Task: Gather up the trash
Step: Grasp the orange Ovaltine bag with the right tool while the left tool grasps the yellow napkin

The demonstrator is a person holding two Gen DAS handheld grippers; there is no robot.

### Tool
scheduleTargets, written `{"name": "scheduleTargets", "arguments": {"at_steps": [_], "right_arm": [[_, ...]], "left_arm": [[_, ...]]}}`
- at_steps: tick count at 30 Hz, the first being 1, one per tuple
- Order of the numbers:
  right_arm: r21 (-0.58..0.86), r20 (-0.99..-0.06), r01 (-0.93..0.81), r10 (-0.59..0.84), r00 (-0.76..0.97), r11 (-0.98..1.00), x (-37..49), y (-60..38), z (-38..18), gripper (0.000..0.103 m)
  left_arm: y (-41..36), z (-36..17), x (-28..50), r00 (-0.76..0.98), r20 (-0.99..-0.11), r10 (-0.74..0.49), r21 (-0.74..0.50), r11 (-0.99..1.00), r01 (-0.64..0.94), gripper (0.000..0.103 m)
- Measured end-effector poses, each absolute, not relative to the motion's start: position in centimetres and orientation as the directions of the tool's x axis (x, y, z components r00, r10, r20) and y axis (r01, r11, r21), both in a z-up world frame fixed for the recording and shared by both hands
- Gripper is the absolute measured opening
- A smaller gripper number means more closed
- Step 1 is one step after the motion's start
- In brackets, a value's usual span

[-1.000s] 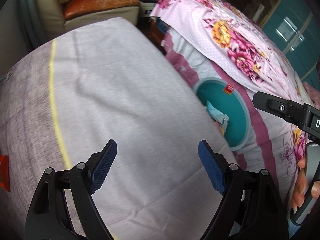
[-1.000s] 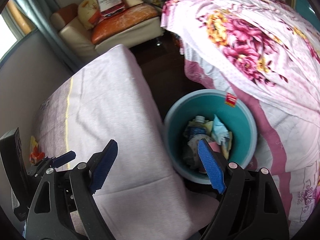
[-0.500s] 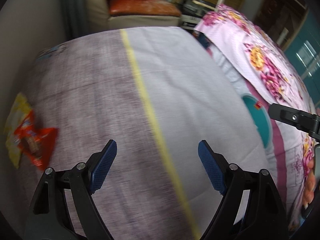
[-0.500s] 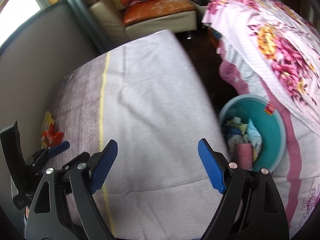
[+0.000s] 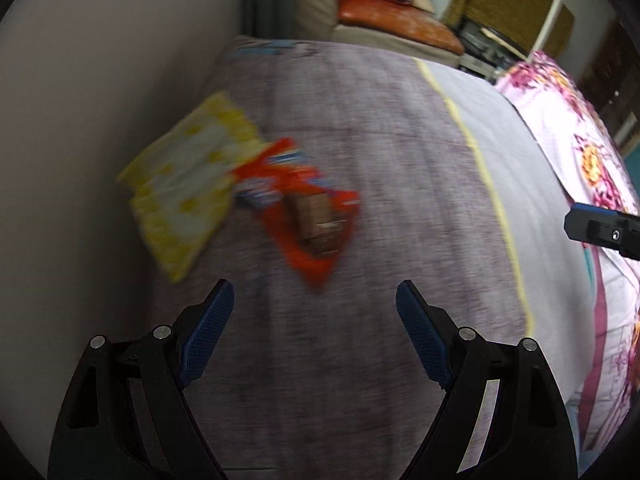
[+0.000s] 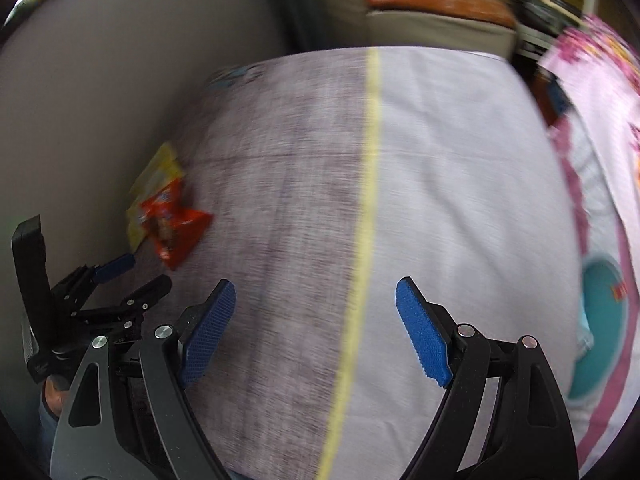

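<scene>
An orange snack wrapper (image 5: 308, 208) and a yellow wrapper (image 5: 188, 184) lie side by side on the grey part of the mattress (image 5: 380, 200), close to the wall. My left gripper (image 5: 314, 312) hangs open just short of the orange wrapper, nothing between its blue pads. In the right wrist view the same orange wrapper (image 6: 176, 228) and yellow wrapper (image 6: 154, 184) sit far left. My right gripper (image 6: 316, 312) is open and empty over the yellow stripe (image 6: 368, 184). The teal trash bin (image 6: 600, 320) shows at the right edge beside the mattress.
A plain wall (image 5: 100, 80) runs along the left of the mattress. A flowered pink quilt (image 5: 580, 152) covers the bed on the right. A sofa with an orange cushion (image 5: 392, 24) stands at the far end. Both views are blurred by motion.
Both grippers have swept left across the mattress, away from the teal bin. The wrappers by the wall have come into the middle of the left view. Both stay open.
</scene>
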State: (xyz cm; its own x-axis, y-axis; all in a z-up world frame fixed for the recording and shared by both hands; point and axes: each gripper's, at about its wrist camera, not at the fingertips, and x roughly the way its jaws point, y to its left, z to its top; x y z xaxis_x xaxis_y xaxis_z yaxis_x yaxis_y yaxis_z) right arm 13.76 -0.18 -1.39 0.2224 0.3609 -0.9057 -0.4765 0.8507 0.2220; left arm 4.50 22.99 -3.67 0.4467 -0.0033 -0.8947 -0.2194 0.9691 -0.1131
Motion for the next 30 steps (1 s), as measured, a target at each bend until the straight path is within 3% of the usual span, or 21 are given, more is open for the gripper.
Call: {"name": "scheduleTargets", "arguments": {"at_steps": [13,19,24,25,27,28,30], "right_arm": [[0.261,-0.918,-0.654,0.392,0.06,0.71,15.1,14.2,-4.9,0.078],[0.308,-0.907,-0.676,0.42,0.002,0.669,15.9,17.7,-6.4,0.069],[0.349,-0.899,-0.682,0.435,-0.051,0.642,16.3,19.8,-7.7,0.068],[0.358,-0.897,-0.681,0.437,-0.062,0.639,16.4,20.1,-8.1,0.066],[0.377,-0.894,-0.676,0.441,-0.086,0.633,16.5,20.4,-8.7,0.052],[0.401,-0.887,-0.668,0.448,-0.111,0.627,16.6,20.4,-9.2,0.039],[0.404,-0.882,-0.674,0.459,-0.108,0.619,16.6,20.3,-9.2,0.037]], "left_arm": [[31.1,-4.9,3.3,0.454,-0.891,0.022,-0.128,0.946,-0.297,0.084],[32.7,-5.4,4.0,0.447,-0.894,0.023,-0.129,0.943,-0.306,0.084],[32.7,-5.5,4.6,0.437,-0.899,0.025,-0.117,0.948,-0.295,0.084],[32.8,-5.6,5.0,0.433,-0.901,0.027,-0.112,0.95,-0.293,0.084],[32.8,-5.8,5.4,0.427,-0.904,0.031,-0.105,0.951,-0.291,0.084],[32.9,-5.9,5.7,0.425,-0.905,0.031,-0.103,0.952,-0.289,0.084],[32.9,-6.1,6.3,0.42,-0.907,0.031,-0.098,0.954,-0.283,0.084]]}}
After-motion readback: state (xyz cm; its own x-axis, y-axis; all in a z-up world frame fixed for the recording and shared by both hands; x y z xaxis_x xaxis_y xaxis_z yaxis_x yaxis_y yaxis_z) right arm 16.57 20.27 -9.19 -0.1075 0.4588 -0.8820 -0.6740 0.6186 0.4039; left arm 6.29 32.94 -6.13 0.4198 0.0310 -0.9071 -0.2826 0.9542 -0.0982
